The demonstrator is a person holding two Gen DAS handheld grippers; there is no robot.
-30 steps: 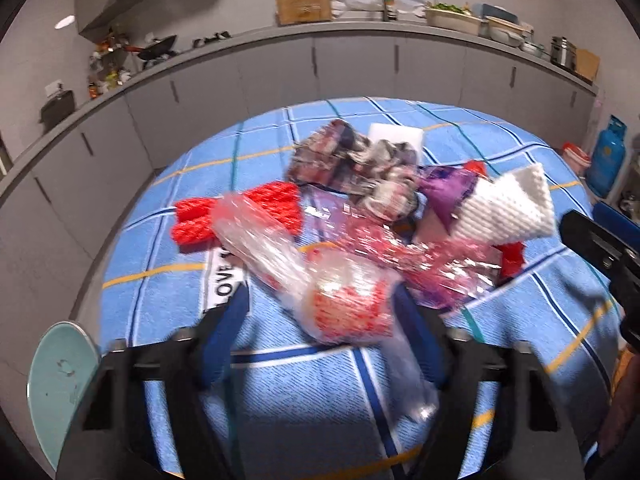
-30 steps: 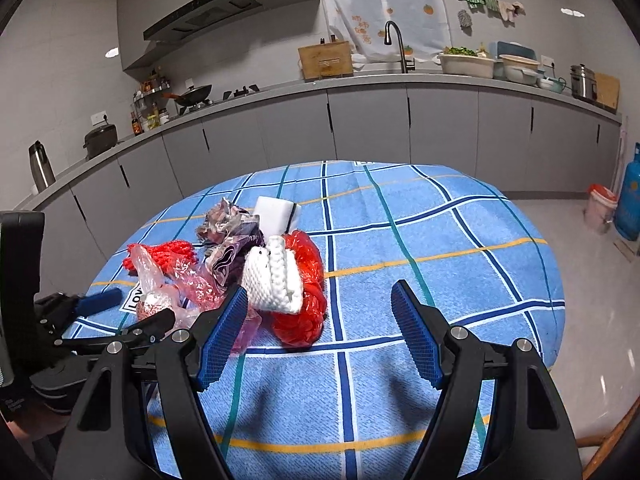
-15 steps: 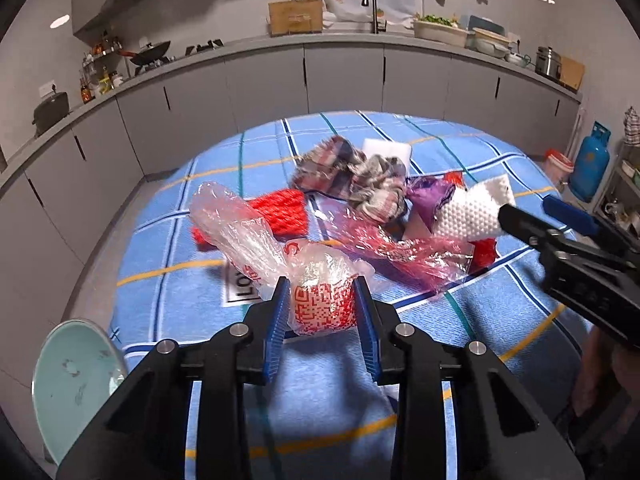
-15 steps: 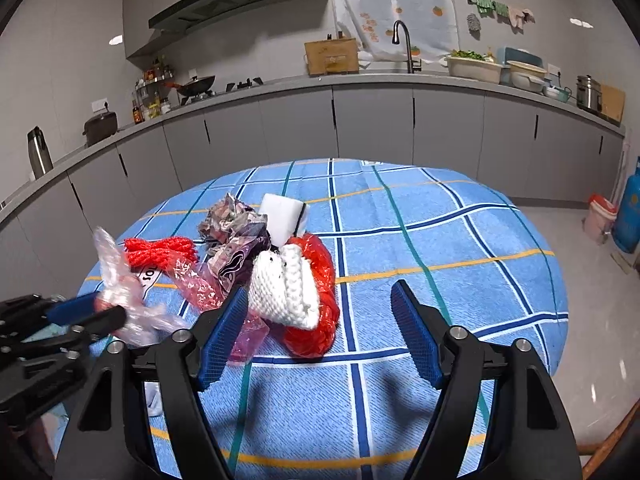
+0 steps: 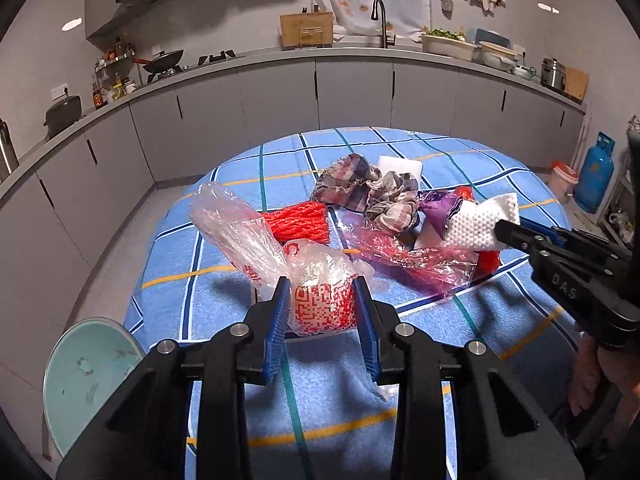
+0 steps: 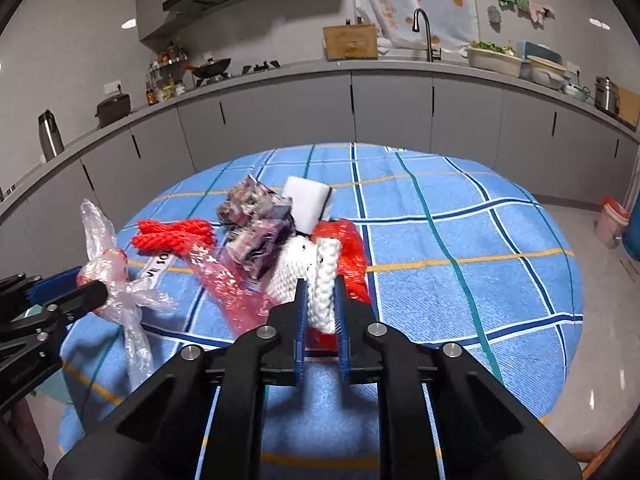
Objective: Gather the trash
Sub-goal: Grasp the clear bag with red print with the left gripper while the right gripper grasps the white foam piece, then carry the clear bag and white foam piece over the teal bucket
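My left gripper (image 5: 323,307) is shut on a clear plastic bag with red print (image 5: 320,300) and holds it above the blue checked tablecloth (image 5: 340,392). The bag also shows in the right wrist view (image 6: 116,280). My right gripper (image 6: 321,304) is shut on a white foam net (image 6: 320,288), also in the left wrist view (image 5: 476,224). On the cloth lie a red foam net (image 5: 296,220), a pink plastic wrapper (image 5: 408,256), crumpled plaid wrappers (image 5: 368,188), a purple wrapper (image 5: 440,208) and a white sponge block (image 6: 306,200).
A pale green round bin lid (image 5: 88,380) sits low at the left of the table. Grey kitchen cabinets (image 5: 352,96) curve behind. A blue gas bottle (image 5: 598,180) and a red-lidded bucket (image 6: 610,220) stand on the floor at the right.
My left gripper closed on the plastic bag and lifted it off the cloth. My right gripper moved in to the white foam net and closed on it.
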